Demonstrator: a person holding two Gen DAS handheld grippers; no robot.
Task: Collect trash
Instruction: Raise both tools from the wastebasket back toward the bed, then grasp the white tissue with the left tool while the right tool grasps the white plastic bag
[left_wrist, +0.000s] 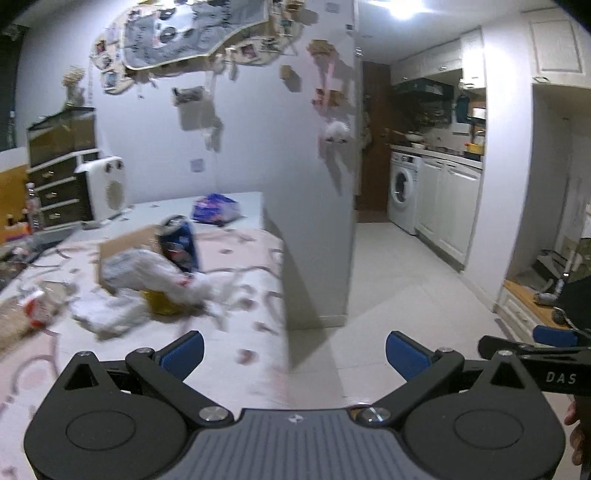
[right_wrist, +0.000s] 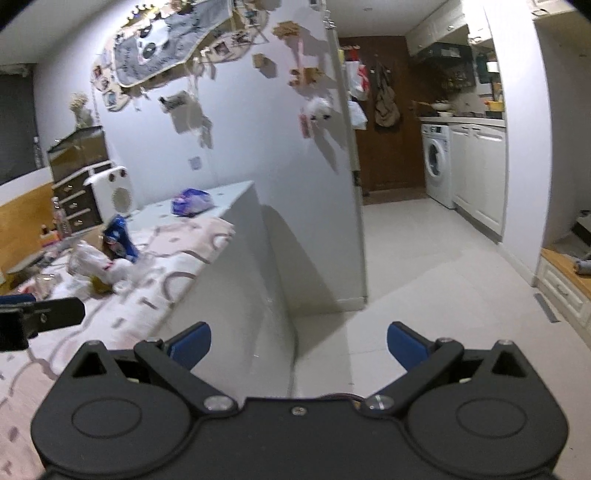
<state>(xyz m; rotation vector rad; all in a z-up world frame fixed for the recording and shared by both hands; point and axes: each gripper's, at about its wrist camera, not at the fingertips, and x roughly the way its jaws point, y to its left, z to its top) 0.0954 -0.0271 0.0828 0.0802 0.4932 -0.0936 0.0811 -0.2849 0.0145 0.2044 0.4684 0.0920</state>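
Note:
A pile of trash lies on the pink-patterned tabletop (left_wrist: 251, 295): a blue snack bag (left_wrist: 179, 242) standing up, a white plastic bag (left_wrist: 147, 275), a yellow wrapper (left_wrist: 160, 302), crumpled white paper (left_wrist: 107, 314) and an orange-white wrapper (left_wrist: 35, 306). A purple-blue packet (left_wrist: 214, 208) lies farther back. My left gripper (left_wrist: 295, 354) is open and empty, hovering over the table's right edge, short of the pile. My right gripper (right_wrist: 299, 347) is open and empty, to the right of the table over the floor. The same pile (right_wrist: 99, 262) shows at left in the right wrist view.
A white partition wall (left_wrist: 314, 184) stands behind the table's right end. A white heater (left_wrist: 107, 184) and a dark drawer cabinet (left_wrist: 59, 184) stand at the back left. The tiled floor (left_wrist: 406, 295) leads to a kitchen with a washing machine (left_wrist: 404, 188).

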